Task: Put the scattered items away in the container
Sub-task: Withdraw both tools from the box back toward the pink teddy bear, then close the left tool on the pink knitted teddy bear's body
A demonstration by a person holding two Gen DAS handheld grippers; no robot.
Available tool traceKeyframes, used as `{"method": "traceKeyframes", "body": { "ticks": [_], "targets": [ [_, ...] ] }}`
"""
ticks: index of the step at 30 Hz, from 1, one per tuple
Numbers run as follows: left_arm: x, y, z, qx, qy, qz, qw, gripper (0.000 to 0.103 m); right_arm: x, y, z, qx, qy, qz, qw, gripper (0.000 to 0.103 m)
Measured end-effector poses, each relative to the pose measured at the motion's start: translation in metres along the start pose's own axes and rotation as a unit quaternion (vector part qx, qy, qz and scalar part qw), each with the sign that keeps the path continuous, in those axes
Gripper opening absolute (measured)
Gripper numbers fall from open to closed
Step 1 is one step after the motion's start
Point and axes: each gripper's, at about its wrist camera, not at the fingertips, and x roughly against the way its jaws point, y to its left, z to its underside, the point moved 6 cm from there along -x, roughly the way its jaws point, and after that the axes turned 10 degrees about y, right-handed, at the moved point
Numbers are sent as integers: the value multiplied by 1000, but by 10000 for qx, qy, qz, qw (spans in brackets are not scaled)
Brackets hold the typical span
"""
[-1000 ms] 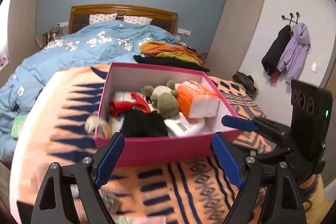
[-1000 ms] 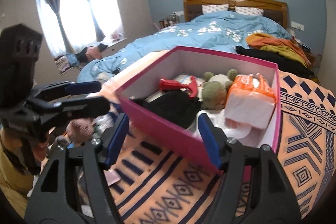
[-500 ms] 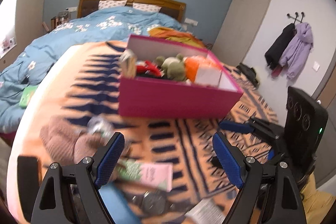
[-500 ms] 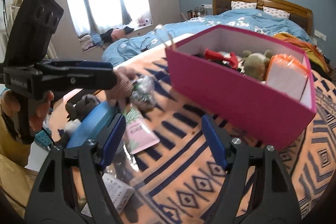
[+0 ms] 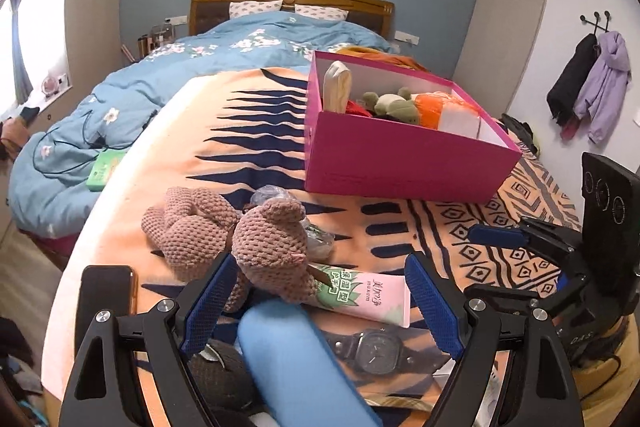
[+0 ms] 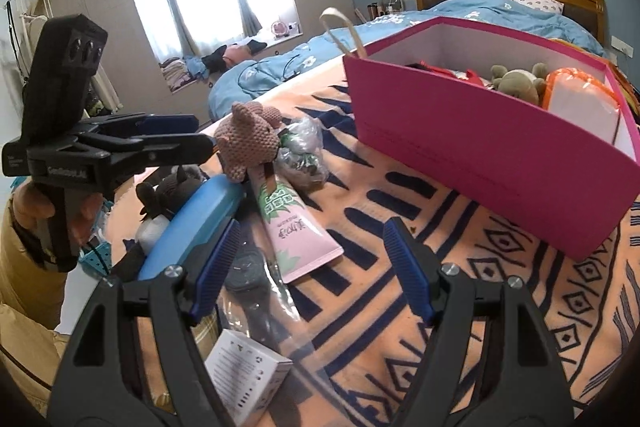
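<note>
I am tidying up, and my two claws are over the pile of loose things on the orange and dark blue patterned blanket [image 5: 248,131]. I am picking what to grab next.

On the left lies a black phone with an orange edge [image 5: 105,297]. Next to it is the brown knitted soft toy [image 5: 240,239], lying on top of a crinkly clear plastic bag [image 6: 302,151]. My left claw [image 5: 316,301] is wide open and holds nothing. Between its blue pads [image 5: 210,303] I see the toy's back part, a smooth light blue case [image 5: 296,363], and the pink and green tube of cream [image 5: 364,295]. A dark wristwatch with a square face [image 5: 374,347] lies just under the tube.

My right claw [image 6: 310,271] is wide open too, and empty. It hangs above the end of the tube and the watch. A small white cardboard box [image 6: 248,375] sits close below it.

Far to the right stands the big pink box [image 5: 404,159]. It already holds a green soft toy [image 5: 394,105] and an orange and white pack [image 5: 452,111].

I think my next move is to go lower, close on one thing, then carry it over to the pink box. The things lie in a heap, so I must pinch just one.
</note>
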Motion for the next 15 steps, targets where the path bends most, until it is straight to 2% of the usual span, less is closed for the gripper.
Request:
{"method": "traceKeyframes", "body": {
  "ticks": [3,7,15],
  "targets": [
    [-9,6,0,-82,56,-124,9999,88,-7,5,-2,35,55,-33,10000,76],
    [-20,11,-1,-108,125,-78,9998,88,-18,12,-8,95,106,-91,9999,76],
    [-29,23,-2,49,182,175,9997,88,-37,16,-19,92,200,-155,9996,76]
  ]
}}
